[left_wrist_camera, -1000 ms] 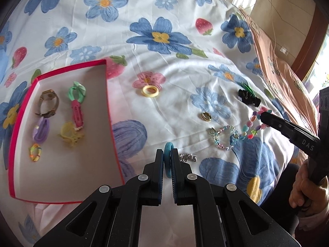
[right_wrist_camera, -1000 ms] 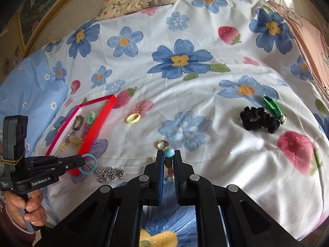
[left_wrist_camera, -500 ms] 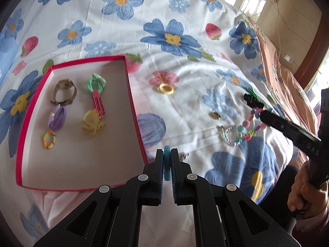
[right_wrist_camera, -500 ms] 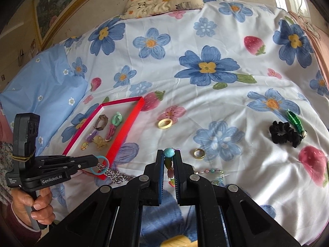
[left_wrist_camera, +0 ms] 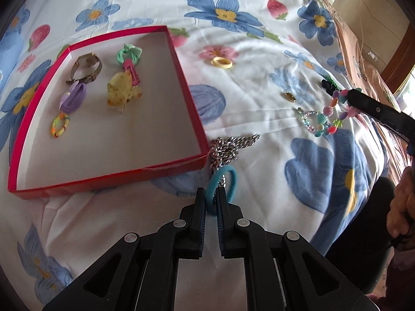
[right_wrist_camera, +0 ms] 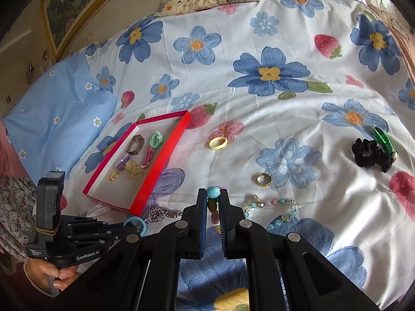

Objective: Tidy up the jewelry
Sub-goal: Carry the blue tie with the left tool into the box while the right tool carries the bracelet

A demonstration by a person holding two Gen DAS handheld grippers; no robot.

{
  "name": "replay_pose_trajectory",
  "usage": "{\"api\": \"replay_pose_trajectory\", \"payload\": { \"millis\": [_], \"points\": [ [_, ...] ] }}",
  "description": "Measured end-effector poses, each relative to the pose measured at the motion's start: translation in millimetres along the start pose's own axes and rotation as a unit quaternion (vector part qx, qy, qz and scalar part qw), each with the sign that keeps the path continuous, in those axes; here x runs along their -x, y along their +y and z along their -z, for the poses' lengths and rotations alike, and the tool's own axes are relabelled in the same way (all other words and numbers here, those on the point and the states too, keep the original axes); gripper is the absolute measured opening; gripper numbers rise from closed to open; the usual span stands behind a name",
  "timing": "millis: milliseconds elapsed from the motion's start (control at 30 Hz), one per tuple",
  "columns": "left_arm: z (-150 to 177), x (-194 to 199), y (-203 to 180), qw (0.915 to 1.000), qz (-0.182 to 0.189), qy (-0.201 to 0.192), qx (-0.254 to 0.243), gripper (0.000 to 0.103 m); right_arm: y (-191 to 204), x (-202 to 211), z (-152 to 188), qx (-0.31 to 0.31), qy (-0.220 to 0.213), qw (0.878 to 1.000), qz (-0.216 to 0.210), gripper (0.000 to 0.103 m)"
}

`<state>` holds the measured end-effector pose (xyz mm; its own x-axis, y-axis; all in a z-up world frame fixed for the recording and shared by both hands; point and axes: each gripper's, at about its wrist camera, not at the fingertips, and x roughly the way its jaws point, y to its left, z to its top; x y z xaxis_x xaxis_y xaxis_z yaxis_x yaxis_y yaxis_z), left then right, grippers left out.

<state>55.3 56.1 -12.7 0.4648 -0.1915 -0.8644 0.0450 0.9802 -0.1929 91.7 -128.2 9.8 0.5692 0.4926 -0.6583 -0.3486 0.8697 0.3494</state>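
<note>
My left gripper [left_wrist_camera: 210, 194] is shut on a teal hair tie [left_wrist_camera: 228, 181], held above the bed just off the near right corner of the red tray [left_wrist_camera: 109, 178]. The tray holds a watch [left_wrist_camera: 85, 68], a green and pink clip [left_wrist_camera: 128, 61], a yellow claw clip [left_wrist_camera: 122, 92], a purple clip [left_wrist_camera: 74, 97] and a small bead ring [left_wrist_camera: 60, 125]. My right gripper [right_wrist_camera: 213, 194] is shut on a colourful bead bracelet [right_wrist_camera: 213, 191], which hangs from its tips in the left wrist view [left_wrist_camera: 334, 108].
On the floral bedsheet lie a silver chain [left_wrist_camera: 228, 147], a pastel crystal bracelet [right_wrist_camera: 275, 207], a gold ring [right_wrist_camera: 264, 179], a cream ring [right_wrist_camera: 218, 142], a black scrunchie [right_wrist_camera: 368, 154] and a green clip [right_wrist_camera: 384, 140]. A blue pillow [right_wrist_camera: 57, 119] lies left.
My left gripper has drawn back and left with the teal hair tie, which now shows as an open loop; the tray looms larger. The right gripper has lifted the bead bracelet slightly.
</note>
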Motion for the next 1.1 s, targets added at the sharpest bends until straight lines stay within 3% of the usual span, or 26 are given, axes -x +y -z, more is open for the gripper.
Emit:
{"api": "replay_pose_trajectory", "payload": {
  "millis": [267, 600, 933, 1100],
  "points": [
    [2, 16, -5, 0.9991, -0.011, -0.032, -0.024, 0.005, 2, -1, -1, 0.001, 0.002, 1.0, -0.002, 0.008],
    [5, 47, 14, 0.998, -0.007, -0.062, -0.003, 0.003, 21, -8, -4, 0.014, 0.01, 1.0, -0.024, 0.008],
    [6, 80, 52, 0.9936, -0.018, -0.101, 0.048, 0.003, 57, -28, -12, 0.041, 0.021, 0.997, -0.062, 0.008],
    [6, 86, 83, 0.9888, -0.024, -0.112, 0.096, 0.003, 84, -43, -18, 0.062, 0.027, 0.994, -0.086, 0.008]
  ]
}}
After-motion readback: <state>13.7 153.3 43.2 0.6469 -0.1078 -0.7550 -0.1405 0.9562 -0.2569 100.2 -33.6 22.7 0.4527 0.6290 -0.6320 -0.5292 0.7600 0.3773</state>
